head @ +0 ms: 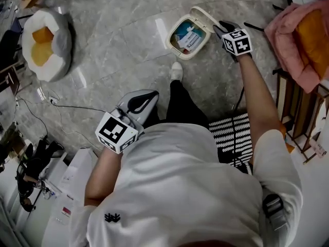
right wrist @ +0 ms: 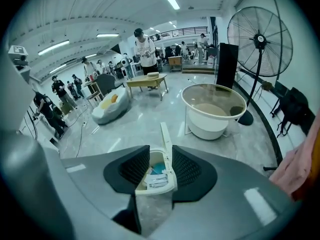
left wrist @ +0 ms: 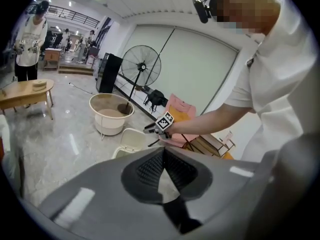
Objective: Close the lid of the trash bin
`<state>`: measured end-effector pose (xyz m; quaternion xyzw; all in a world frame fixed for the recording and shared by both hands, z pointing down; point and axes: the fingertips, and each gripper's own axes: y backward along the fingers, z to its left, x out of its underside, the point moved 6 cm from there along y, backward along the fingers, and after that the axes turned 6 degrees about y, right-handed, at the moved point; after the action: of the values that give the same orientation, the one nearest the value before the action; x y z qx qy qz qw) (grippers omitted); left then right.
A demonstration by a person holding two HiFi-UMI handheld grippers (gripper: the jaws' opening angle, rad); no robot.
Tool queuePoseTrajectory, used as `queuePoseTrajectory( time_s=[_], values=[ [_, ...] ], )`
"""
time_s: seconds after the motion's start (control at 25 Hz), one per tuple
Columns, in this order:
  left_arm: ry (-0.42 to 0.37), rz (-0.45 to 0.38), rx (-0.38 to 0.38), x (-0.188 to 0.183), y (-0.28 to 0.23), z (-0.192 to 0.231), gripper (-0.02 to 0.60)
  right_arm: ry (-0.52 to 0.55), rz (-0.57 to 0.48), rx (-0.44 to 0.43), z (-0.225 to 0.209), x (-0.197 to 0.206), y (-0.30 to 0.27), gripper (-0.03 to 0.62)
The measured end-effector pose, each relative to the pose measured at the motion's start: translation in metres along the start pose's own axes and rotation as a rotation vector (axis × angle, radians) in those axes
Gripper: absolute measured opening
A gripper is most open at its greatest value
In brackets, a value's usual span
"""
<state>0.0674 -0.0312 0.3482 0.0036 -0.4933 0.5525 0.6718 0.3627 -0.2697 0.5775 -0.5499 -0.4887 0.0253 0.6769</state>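
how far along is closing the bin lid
Done: nothing yet; the trash bin is open, its lid upright. In hand: the right tool, jaws apart and empty, is lined up on the lid. Still to do: tip the lid down until it shuts.

Left arm (head: 100,171) bent, forearm bare, close to torso. Left hand-held gripper (head: 140,103) points forward and down; jaws together at tips. Right arm (head: 257,94) stretched well forward, elbow nearly straight. Right hand-held gripper (head: 224,28) tilted steeply down; jaws spread wide, pads pressing on nothing. Marker cubes face up.
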Motion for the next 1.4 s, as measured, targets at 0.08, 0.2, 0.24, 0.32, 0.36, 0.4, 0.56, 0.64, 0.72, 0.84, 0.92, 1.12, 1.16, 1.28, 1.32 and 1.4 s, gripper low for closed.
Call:
queuePoseTrajectory(
  time_s=[0.08, 0.2, 0.24, 0.32, 0.36, 0.4, 0.56, 0.64, 0.72, 0.84, 0.92, 1.12, 1.16, 1.28, 1.32, 1.4],
  values=[
    [0.012, -0.006, -0.008, 0.001, -0.001, 0.003, 0.057, 0.012, 0.021, -0.012, -0.006, 0.0, -0.012, 0.122],
    [0.036, -0.008, -0.017, 0.006, -0.001, 0.005, 0.057, 0.04, 0.054, -0.03, -0.01, 0.0, -0.028, 0.123],
    [0.044, -0.008, -0.017, 0.007, -0.001, 0.006, 0.057, 0.048, 0.064, -0.032, -0.011, 0.0, -0.032, 0.123],
    [0.052, -0.011, -0.017, 0.008, -0.001, 0.009, 0.057, 0.06, 0.078, -0.036, -0.012, -0.002, -0.04, 0.123],
    [0.055, -0.012, -0.017, 0.007, -0.001, 0.011, 0.057, 0.064, 0.085, -0.037, -0.012, -0.003, -0.044, 0.123],
    [0.058, -0.012, -0.016, 0.007, -0.001, 0.012, 0.057, 0.066, 0.091, -0.038, -0.012, -0.004, -0.048, 0.123],
    [0.077, -0.005, -0.011, 0.011, -0.002, 0.014, 0.057, 0.064, 0.111, -0.045, -0.011, -0.002, -0.055, 0.123],
    [0.074, -0.006, -0.011, 0.011, -0.001, 0.016, 0.057, 0.06, 0.109, -0.045, -0.009, 0.0, -0.056, 0.123],
    [0.067, -0.009, -0.011, 0.011, 0.0, 0.018, 0.057, 0.057, 0.105, -0.042, -0.008, 0.0, -0.057, 0.123],
    [0.066, -0.01, -0.007, 0.013, 0.003, 0.02, 0.057, 0.055, 0.1, -0.039, -0.003, 0.001, -0.057, 0.123],
    [0.069, -0.015, -0.002, 0.015, 0.005, 0.02, 0.057, 0.052, 0.097, -0.039, 0.001, 0.001, -0.056, 0.123],
    [0.081, -0.022, 0.005, 0.024, 0.007, 0.02, 0.057, 0.06, 0.102, -0.048, 0.019, 0.006, -0.057, 0.123],
    [0.076, -0.024, 0.007, 0.024, 0.008, 0.019, 0.057, 0.062, 0.104, -0.049, 0.023, 0.007, -0.058, 0.123],
    [0.065, -0.03, 0.014, 0.026, 0.012, 0.019, 0.057, 0.064, 0.11, -0.053, 0.035, 0.009, -0.057, 0.123],
    [0.064, -0.03, 0.016, 0.028, 0.014, 0.019, 0.057, 0.064, 0.112, -0.054, 0.038, 0.011, -0.057, 0.123],
    [0.068, -0.032, 0.015, 0.032, 0.017, 0.019, 0.057, 0.067, 0.116, -0.057, 0.045, 0.013, -0.057, 0.123]
  ],
)
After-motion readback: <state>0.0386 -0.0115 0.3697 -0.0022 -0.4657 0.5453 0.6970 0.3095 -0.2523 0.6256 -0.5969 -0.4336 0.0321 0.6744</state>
